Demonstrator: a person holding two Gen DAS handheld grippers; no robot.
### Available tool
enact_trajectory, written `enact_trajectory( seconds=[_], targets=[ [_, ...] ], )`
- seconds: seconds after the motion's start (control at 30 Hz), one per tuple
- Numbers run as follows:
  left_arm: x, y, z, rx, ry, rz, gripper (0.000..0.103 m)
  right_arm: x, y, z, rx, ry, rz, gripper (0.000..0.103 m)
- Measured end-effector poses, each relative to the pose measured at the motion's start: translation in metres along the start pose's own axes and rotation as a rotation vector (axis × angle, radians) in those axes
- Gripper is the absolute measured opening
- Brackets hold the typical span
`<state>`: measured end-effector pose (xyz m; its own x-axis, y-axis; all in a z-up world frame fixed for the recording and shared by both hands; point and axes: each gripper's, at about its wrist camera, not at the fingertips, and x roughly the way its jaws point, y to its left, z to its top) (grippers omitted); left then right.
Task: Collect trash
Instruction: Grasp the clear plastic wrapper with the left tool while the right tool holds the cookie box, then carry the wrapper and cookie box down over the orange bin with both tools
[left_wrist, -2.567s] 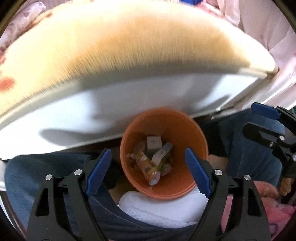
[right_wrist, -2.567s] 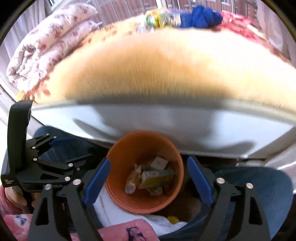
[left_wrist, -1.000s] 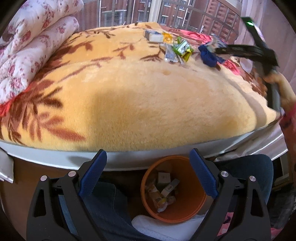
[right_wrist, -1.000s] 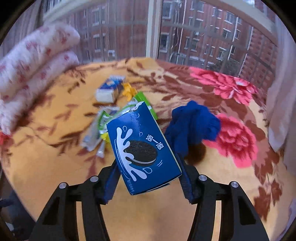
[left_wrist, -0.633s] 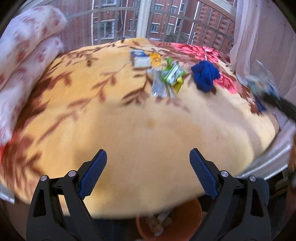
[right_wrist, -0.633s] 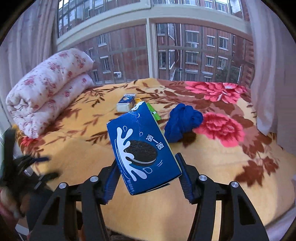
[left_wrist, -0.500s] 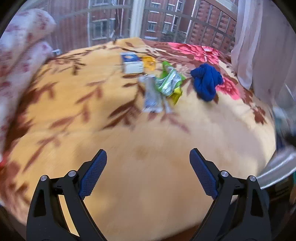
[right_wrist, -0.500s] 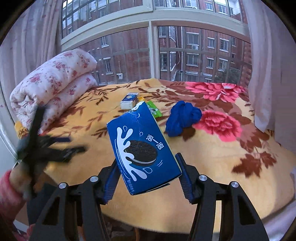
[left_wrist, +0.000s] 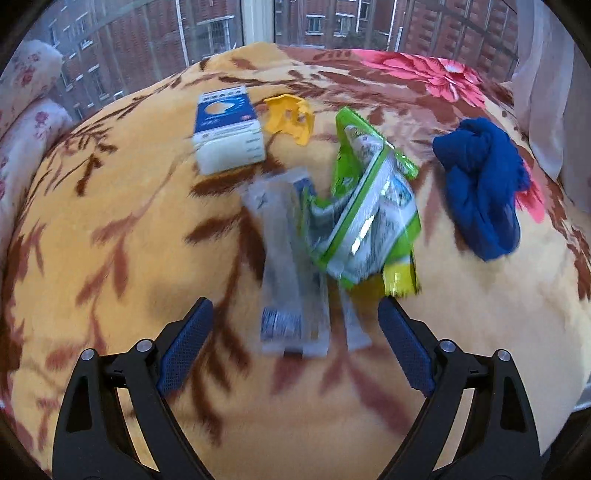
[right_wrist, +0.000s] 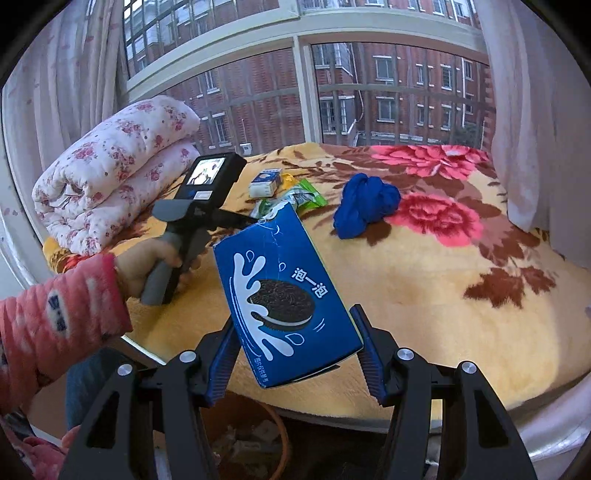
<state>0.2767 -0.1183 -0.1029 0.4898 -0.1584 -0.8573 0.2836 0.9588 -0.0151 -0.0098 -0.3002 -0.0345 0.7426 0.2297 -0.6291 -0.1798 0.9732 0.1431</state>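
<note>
My right gripper is shut on a blue Oreo cookie box and holds it above the bed's near edge. My left gripper is open and empty, low over the blanket, just in front of a clear plastic wrapper. Beyond that lie a green snack bag, a yellow wrapper, a blue and white carton and a yellow plastic piece. The rim of the orange trash bin shows below the bed edge, with trash inside.
A yellow floral blanket covers the bed. A crumpled blue cloth lies right of the wrappers; it also shows in the right wrist view. A folded floral quilt lies at the left. Windows stand behind the bed.
My left gripper has risen from the bin and moved forward over the bed to the wrappers. My right gripper has grasped the Oreo box and drawn back toward the bed's near edge.
</note>
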Motion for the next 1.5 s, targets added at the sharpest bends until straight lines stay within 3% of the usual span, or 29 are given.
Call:
enact_trajectory(
  seconds=[0.07, 0.17, 0.3, 0.57, 0.7, 0.87, 1.07, 1.27, 1.5],
  targets=[
    [0.007, -0.001, 0.002, 0.0, 0.032, 0.005, 0.055, 0.002, -0.003, -0.002, 0.008, 0.004, 0.005, 0.057],
    [0.005, 0.004, -0.001, -0.007, 0.023, 0.013, 0.038, 0.005, -0.003, -0.004, 0.016, 0.008, 0.008, 0.057],
    [-0.007, 0.02, -0.012, -0.042, 0.024, -0.02, 0.028, 0.007, 0.0, -0.005, 0.02, 0.01, 0.016, 0.057],
    [-0.042, 0.039, -0.041, -0.027, -0.011, -0.001, 0.025, 0.011, 0.017, -0.009, 0.011, 0.02, 0.043, 0.057],
    [-0.078, 0.036, -0.067, 0.027, -0.059, 0.0, 0.025, 0.01, 0.03, -0.013, -0.01, 0.029, 0.055, 0.057],
    [-0.128, 0.026, -0.112, 0.083, -0.118, -0.019, 0.025, 0.008, 0.044, -0.02, -0.039, 0.049, 0.062, 0.057],
    [-0.18, 0.01, -0.173, 0.164, -0.138, -0.094, 0.025, 0.001, 0.062, -0.037, -0.071, 0.082, 0.072, 0.057],
    [-0.193, -0.003, -0.238, 0.221, -0.076, -0.166, 0.025, -0.009, 0.076, -0.06, -0.079, 0.112, 0.093, 0.057],
    [-0.175, -0.014, -0.287, 0.248, 0.018, -0.212, 0.025, -0.004, 0.087, -0.092, -0.074, 0.191, 0.113, 0.057]
  ],
)
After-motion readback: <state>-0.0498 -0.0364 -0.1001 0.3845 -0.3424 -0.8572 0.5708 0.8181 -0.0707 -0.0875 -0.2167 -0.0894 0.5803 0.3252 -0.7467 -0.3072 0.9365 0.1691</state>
